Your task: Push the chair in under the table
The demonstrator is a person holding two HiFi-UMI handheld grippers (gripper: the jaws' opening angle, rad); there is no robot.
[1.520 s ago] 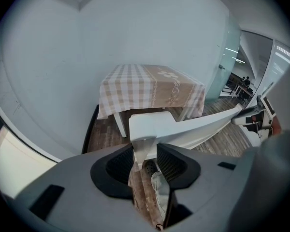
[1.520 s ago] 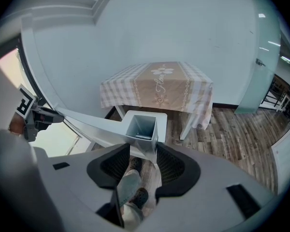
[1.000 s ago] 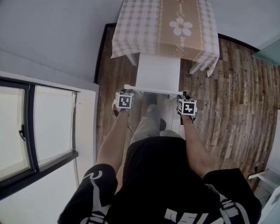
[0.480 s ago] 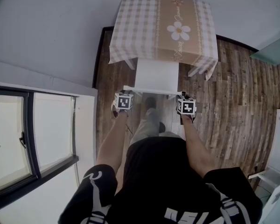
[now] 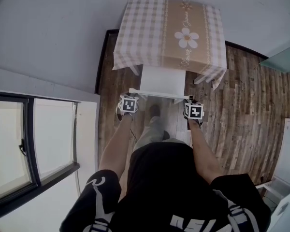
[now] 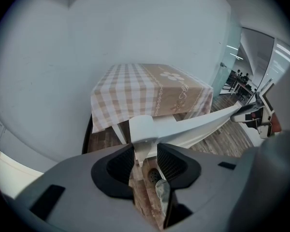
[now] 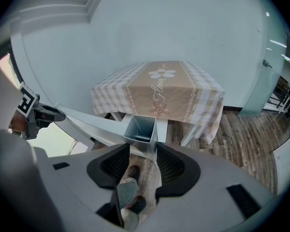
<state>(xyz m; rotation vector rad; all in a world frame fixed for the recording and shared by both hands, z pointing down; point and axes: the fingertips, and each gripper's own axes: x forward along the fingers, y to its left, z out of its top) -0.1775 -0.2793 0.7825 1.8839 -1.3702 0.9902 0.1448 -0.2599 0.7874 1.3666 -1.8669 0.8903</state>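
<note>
The table is standing against the pale wall, draped in a checked tablecloth with a flower print. The white chair is sitting at the table's near edge. The far part of its seat is already tucked beneath the hanging cloth, while the rest of the seat and the back rail are still showing on the near side of the table.

Both grippers are working the rail's ends. The left gripper is at the end towards the table's left corner. In the left gripper view its jaws are standing wide and pressing on the white corner post, with the rail running off to the side towards the other gripper. The right gripper is at the end towards the table's right corner. In the right gripper view its jaws are likewise spread wide and clamping the open square tube end of the chair back, the table looming just beyond it.

The person's leg and dark shoe are showing between the arms, on the wooden floor short of the table. A window is lying well off to the table's left.
</note>
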